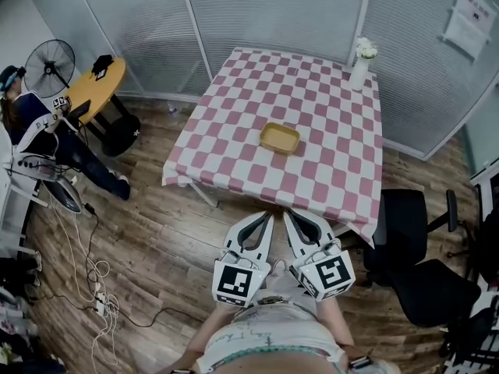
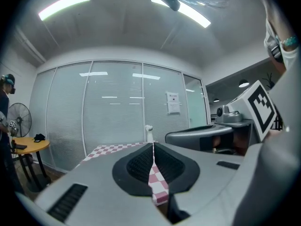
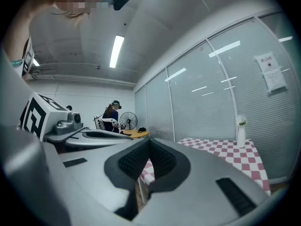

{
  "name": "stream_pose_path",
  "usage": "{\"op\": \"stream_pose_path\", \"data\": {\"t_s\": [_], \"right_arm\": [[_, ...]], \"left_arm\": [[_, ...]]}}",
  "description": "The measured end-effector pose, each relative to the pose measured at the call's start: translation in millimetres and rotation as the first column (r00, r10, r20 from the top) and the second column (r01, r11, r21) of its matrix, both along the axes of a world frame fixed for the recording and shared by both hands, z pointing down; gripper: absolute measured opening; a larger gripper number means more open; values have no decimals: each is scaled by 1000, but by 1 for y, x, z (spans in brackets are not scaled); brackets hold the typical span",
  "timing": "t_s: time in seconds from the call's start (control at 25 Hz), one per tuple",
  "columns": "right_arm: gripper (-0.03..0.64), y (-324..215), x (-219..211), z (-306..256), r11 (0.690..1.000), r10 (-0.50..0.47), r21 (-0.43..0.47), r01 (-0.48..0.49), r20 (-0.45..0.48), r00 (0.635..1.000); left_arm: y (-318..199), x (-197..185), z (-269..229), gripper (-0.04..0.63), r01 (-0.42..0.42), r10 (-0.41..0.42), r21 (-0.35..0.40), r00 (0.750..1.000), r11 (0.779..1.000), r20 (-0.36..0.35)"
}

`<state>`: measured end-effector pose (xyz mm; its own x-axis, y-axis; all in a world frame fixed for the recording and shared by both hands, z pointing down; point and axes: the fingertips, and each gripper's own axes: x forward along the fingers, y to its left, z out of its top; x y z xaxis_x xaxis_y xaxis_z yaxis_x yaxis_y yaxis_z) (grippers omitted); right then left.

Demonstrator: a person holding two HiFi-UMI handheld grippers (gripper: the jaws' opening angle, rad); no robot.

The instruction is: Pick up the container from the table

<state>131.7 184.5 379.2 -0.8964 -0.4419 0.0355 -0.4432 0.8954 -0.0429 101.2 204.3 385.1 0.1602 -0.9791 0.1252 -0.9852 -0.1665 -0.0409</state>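
Container (image 1: 280,138): shallow yellow rectangular dish, empty inside, lying flat near the middle of the table, upper centre of the head view; nothing touches it.
Table (image 1: 234,150): rectangular top under a pink-and-white checked cloth whose edges hang down on every visible side.
Left gripper (image 1: 267,217): grey two-jaw tool with a black-and-white marker cube, lower centre of the frame, held over the floor just short of the table's near edge and well apart from the container.
Left jaws: in the left gripper view (image 2: 153,145) the ribbed black pads are pressed together at the tips with only a thin slit behind them; nothing is held, only the checked cloth shows through the slit.
Right gripper (image 1: 289,213): matching tool just beside the left one, their tips near each other and pointing toward the table.
Right jaws: in the right gripper view (image 3: 149,141) the pads meet at the tips and clasp nothing.
Vase (image 1: 360,67): slim white vase with pale flowers, upright at the table's far right corner, upper right of centre.
Office chair (image 1: 421,263): black, on the floor at the lower right, beside the table's right corner.
Round table (image 1: 97,88): small wooden top at the upper left, with a standing fan (image 1: 49,65) next to it.
Person (image 1: 31,127): at the far left edge, in dark clothes.
Floor (image 1: 148,240): wood planks, with loose cables (image 1: 90,267) at the lower left.
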Motion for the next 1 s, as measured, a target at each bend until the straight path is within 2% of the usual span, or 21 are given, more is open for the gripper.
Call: {"op": "stream_pose_path", "data": {"t_s": [0.16,0.56,0.72,1.0], "right_arm": [[-6,-23,4,-1,1000,-12,10,12,0,1000],[-6,-57,8,1,999,-51,17,51,-4,999],[-6,-68,12,4,999,-32,-1,32,3,999],[-6,-85,11,8,1000,20,-9,-20,3,1000]], "left_arm": [[-24,6,1,18,-1,1,1,1000,1000,-14],[-56,5,3,18,55,-55,-1,998,998,-20],[-66,7,3,18,50,-50,-7,999,999,-6],[-88,2,7,18,1,-1,-6,1000,1000,-24]]}}
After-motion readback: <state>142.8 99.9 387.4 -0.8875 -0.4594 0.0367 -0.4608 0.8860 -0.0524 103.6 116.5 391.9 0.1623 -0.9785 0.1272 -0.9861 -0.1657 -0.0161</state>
